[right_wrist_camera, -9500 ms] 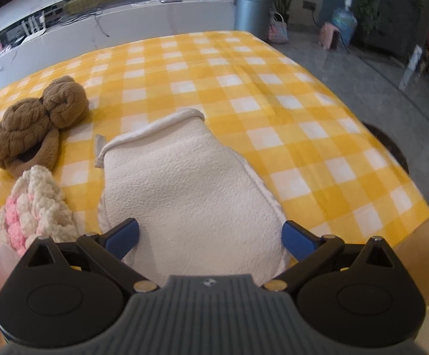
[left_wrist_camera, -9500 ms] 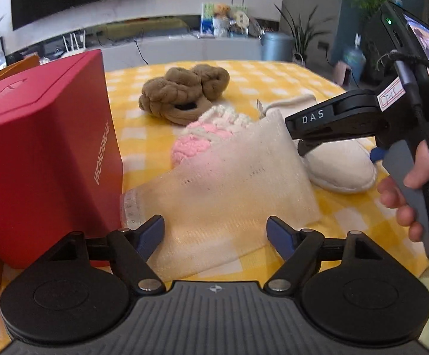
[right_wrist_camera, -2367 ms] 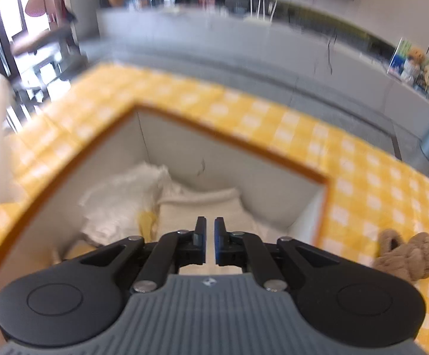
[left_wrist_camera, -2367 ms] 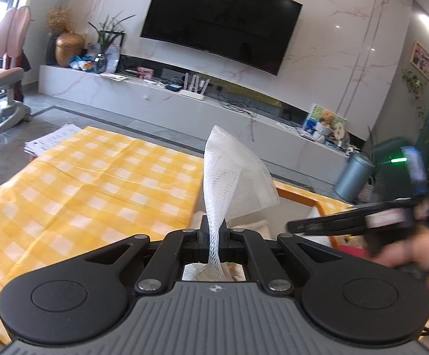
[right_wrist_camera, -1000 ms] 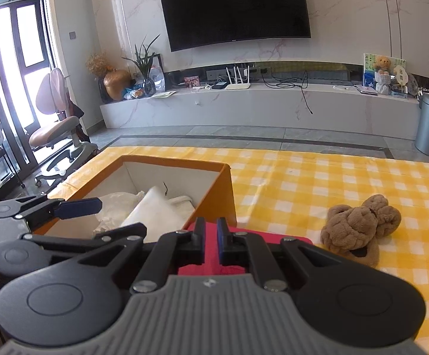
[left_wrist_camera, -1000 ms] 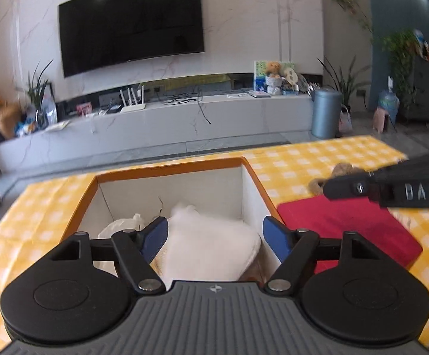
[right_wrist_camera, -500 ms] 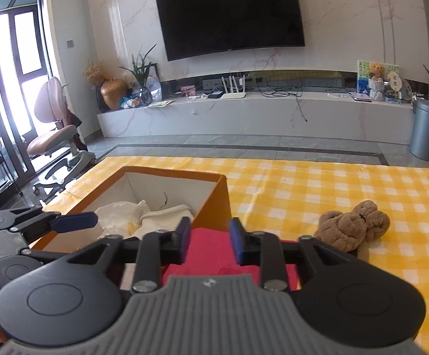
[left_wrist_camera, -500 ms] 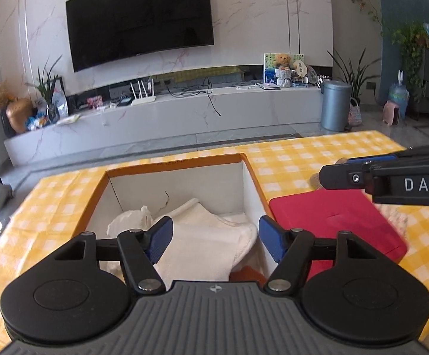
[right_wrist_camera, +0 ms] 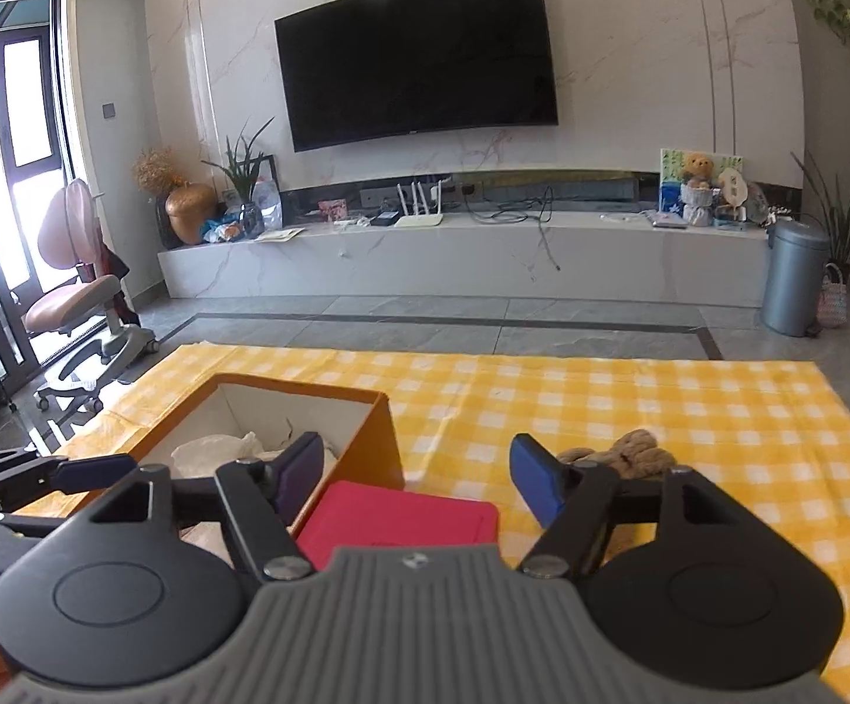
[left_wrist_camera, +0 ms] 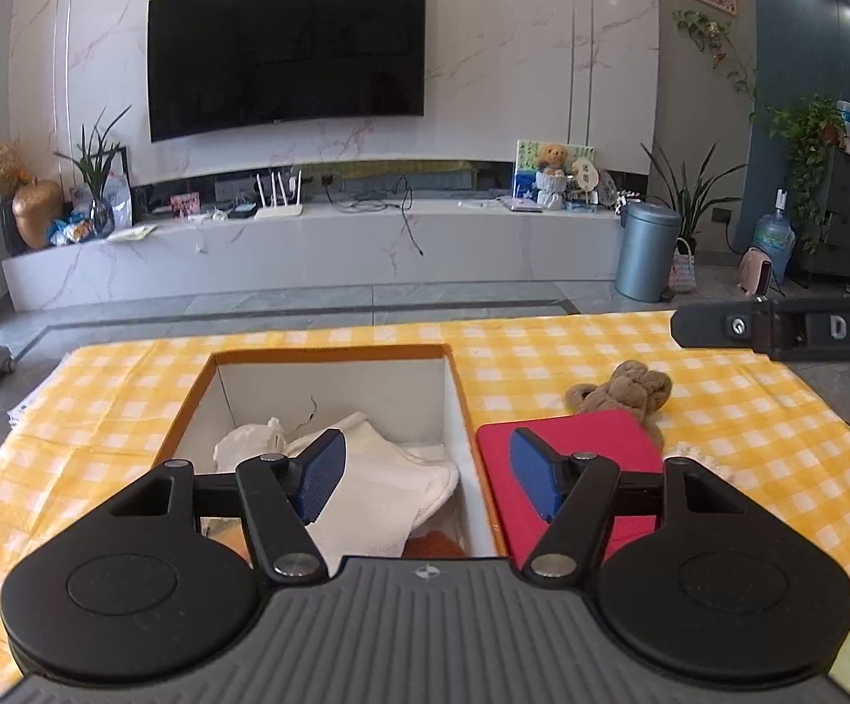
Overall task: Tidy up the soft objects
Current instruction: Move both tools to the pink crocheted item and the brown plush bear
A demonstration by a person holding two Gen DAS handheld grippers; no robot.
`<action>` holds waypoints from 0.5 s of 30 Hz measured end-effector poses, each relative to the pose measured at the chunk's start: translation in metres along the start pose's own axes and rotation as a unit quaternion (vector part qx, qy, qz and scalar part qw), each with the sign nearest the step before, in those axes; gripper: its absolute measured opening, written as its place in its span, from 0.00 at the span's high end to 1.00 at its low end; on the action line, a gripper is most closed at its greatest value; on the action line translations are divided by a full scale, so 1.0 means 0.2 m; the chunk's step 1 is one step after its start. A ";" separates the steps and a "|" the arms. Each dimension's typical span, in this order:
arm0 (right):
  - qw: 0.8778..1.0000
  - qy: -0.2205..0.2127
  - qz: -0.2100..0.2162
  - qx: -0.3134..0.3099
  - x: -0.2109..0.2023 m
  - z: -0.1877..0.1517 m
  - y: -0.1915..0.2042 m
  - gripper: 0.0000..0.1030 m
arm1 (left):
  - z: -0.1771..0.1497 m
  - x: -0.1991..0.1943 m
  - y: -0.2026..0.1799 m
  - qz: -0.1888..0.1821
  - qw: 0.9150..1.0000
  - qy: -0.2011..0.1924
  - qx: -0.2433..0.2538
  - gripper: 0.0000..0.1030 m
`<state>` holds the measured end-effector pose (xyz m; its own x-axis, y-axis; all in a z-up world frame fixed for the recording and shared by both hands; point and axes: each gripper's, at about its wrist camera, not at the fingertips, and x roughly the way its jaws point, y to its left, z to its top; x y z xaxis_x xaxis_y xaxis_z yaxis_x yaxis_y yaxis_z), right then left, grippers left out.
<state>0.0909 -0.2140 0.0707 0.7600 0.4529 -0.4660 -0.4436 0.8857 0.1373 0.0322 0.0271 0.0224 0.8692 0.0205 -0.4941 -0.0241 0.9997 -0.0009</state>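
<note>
An open orange box point(left_wrist_camera: 460, 387) with white inner walls sits on the yellow checked tablecloth and holds white soft cloths point(left_wrist_camera: 378, 487). My left gripper point(left_wrist_camera: 427, 478) is open and empty, raised above the box's near right corner. A brown knitted plush point(left_wrist_camera: 621, 390) lies right of the box, behind a red box point(left_wrist_camera: 571, 446). My right gripper point(right_wrist_camera: 416, 481) is open and empty, held above the red box point(right_wrist_camera: 401, 519), with the orange box point(right_wrist_camera: 378, 446) to its left and the plush point(right_wrist_camera: 630, 452) beyond its right finger.
The tablecloth point(left_wrist_camera: 747, 410) ends near the right and far edges. A knitted white item point(left_wrist_camera: 697, 463) peeks out right of the red box. The left gripper's fingers point(right_wrist_camera: 67, 472) show at the left of the right wrist view. A TV wall and low bench stand behind.
My right gripper has opened from shut to wide open. Both grippers have risen and pulled back from the box. The white cloths now lie in the box.
</note>
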 end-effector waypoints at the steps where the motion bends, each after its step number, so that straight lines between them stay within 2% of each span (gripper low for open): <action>1: 1.000 -0.001 -0.005 -0.003 -0.02 0.01 -0.01 0.27 | 0.00 -0.02 -0.01 -0.001 1.000 0.000 0.004 0.26; 4: 0.999 -0.003 -0.029 -0.015 -0.06 0.01 -0.05 0.16 | -0.01 -0.08 -0.08 -0.007 1.000 -0.003 0.021 0.26; 7: 0.999 0.007 -0.050 0.003 -0.07 0.01 -0.12 0.14 | 0.00 -0.12 -0.15 -0.014 0.999 -0.007 0.039 0.26; 15: 0.997 0.035 -0.056 0.038 -0.04 -0.02 -0.34 0.03 | 0.00 -0.12 -0.40 -0.036 0.997 -0.010 0.066 0.26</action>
<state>0.1126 -0.2790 0.0613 0.7660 0.3451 -0.5423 -0.3187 0.9366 0.1457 0.0134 -0.0534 0.0341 0.8761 -0.0516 -0.4793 0.1019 0.9916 0.0795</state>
